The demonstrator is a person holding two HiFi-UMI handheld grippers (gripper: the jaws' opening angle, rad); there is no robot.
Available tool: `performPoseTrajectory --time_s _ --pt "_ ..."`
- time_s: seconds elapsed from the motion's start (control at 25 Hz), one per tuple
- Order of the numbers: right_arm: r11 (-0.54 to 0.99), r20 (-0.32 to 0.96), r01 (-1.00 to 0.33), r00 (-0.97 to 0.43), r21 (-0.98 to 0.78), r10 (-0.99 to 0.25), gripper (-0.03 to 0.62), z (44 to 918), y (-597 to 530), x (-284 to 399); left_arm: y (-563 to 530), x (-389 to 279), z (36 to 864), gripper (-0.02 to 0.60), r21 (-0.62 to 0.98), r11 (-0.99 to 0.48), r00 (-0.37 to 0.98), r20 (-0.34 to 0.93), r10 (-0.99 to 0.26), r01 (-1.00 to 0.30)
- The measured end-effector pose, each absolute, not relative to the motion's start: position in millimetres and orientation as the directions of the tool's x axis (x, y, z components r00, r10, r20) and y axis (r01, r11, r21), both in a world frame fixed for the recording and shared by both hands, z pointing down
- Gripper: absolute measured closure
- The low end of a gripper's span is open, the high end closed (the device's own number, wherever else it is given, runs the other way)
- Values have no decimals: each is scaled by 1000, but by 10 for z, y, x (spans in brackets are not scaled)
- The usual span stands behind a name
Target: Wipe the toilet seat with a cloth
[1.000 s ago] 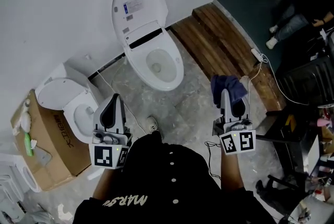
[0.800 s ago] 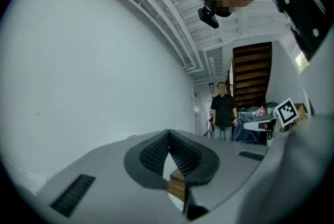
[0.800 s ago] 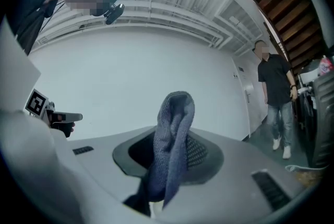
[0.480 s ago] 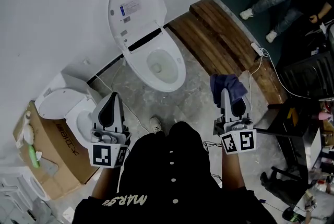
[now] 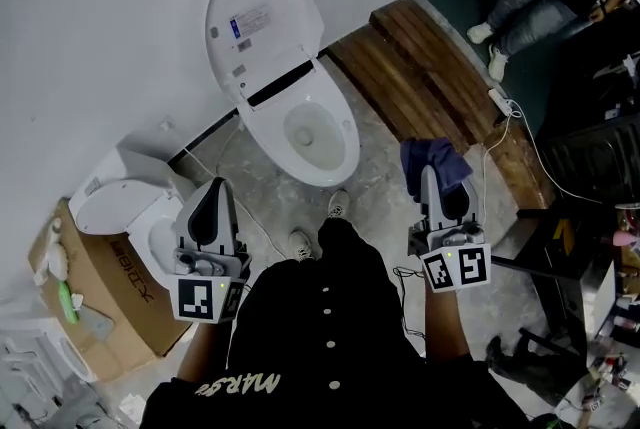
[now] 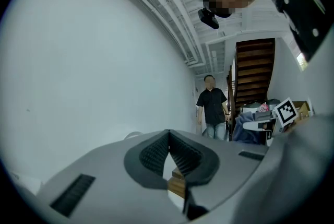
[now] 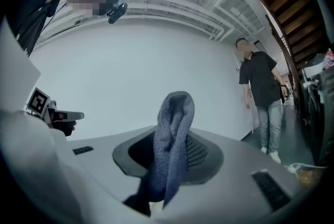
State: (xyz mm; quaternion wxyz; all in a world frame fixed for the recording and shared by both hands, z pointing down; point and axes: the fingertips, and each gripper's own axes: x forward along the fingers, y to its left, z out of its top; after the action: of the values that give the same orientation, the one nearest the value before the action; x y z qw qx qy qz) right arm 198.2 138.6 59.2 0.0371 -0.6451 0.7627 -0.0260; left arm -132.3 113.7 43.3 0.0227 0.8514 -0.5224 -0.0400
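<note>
Blue cloth (image 5: 435, 160) is pinched in the right tongs (image 5: 430, 179), held up well short of the toilet seat (image 5: 346, 132) ahead. Left tongs (image 5: 217, 189) are pressed together, empty. Only a fold looks gripped, so hard rubbing could drag the cloth free.

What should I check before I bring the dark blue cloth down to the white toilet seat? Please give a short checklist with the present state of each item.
1. Grip: the dark blue knitted cloth is clamped in the right gripper: ok.
2. Free hand: the left gripper is empty, jaws together: ok.
3. Access: the white oval toilet lid is raised, the white seat exposed: ok.
4. Contact: cloth on seat: not ok, it hangs apart from the toilet.
5. Cloth damp: cannot tell.
</note>
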Motion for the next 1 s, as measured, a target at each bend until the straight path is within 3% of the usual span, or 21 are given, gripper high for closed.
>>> performPoseTrajectory --time_s 0.6,1.0 --pt "246 -60 -967 -243 -62 -968 485 386 1 2479 6 -785 206 571 58 -397 392 -82 -916 -916" --pt "318 18 -944 -320 -90 -947 485 713 -614 2605 -393 -482 345 571 80 -340 338 -37 -940 -937"
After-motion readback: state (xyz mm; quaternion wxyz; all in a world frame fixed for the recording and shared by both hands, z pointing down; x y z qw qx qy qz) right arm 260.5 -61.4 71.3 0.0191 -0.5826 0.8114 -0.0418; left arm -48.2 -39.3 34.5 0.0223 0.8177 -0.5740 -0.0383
